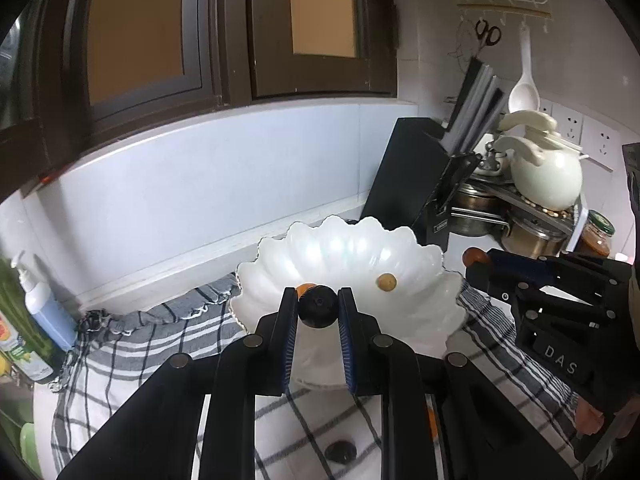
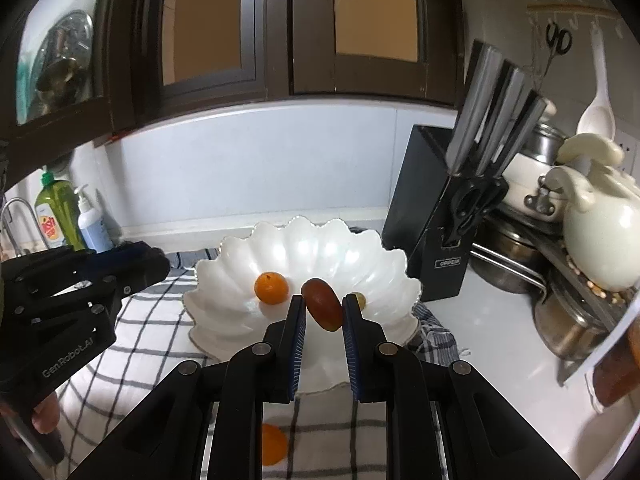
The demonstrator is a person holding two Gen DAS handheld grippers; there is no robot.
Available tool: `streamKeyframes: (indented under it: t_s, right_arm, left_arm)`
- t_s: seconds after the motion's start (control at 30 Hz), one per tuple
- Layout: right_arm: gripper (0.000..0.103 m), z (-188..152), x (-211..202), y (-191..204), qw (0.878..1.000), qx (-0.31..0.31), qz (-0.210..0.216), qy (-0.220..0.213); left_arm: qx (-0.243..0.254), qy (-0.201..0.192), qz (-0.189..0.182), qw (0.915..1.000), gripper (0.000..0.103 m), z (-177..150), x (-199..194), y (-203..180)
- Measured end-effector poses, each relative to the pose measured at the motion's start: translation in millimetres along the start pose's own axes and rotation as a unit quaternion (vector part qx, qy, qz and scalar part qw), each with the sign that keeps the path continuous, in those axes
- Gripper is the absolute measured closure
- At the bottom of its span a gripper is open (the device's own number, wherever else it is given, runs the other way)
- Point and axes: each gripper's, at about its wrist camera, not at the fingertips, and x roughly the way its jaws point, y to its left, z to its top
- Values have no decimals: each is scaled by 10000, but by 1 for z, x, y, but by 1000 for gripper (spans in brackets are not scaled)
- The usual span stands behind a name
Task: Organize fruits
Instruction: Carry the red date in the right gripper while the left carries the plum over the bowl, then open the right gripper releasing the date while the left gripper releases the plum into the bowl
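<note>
A white scalloped bowl stands on a checked cloth. My left gripper is shut on a round dark fruit over the bowl's near rim. My right gripper is shut on an oval red-brown fruit, also above the bowl. In the bowl lie a small orange fruit and a pale yellow-green fruit. On the cloth below my fingers lie another orange fruit and a dark fruit. Each view shows the other gripper at its side.
A black knife block stands just right of the bowl. Behind it sit steel pots and a cream teapot. Soap bottles and a tap are at the left. A window sill and dark frames run behind.
</note>
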Motion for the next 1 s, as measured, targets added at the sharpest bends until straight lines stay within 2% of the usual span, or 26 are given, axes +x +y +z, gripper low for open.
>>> streamKeyframes:
  t_s: [0.2,0.53,0.93,0.97,1.0]
  right_arm:
    - [83,6,31,-7,9995,29,9,306]
    - [83,5,84,-19,9960,167,13,880]
    - [83,-5,118,-25,9907,228,78,1337]
    - [83,-5,119,-25,9904,233,88,1359]
    - [82,-5,121,-25,9898,227,113,1400]
  left_arm:
    - [81,170,34,9998,82,5,33,2]
    - [-86,771,-62,9970,82,5,87,11]
    - [-40,1434,-23,9897,82,-7,129,10]
    - [-39,1450,-19,9894,81,-7,130,10]
    - [-46,1475,-13,9890,75,-7,131,10]
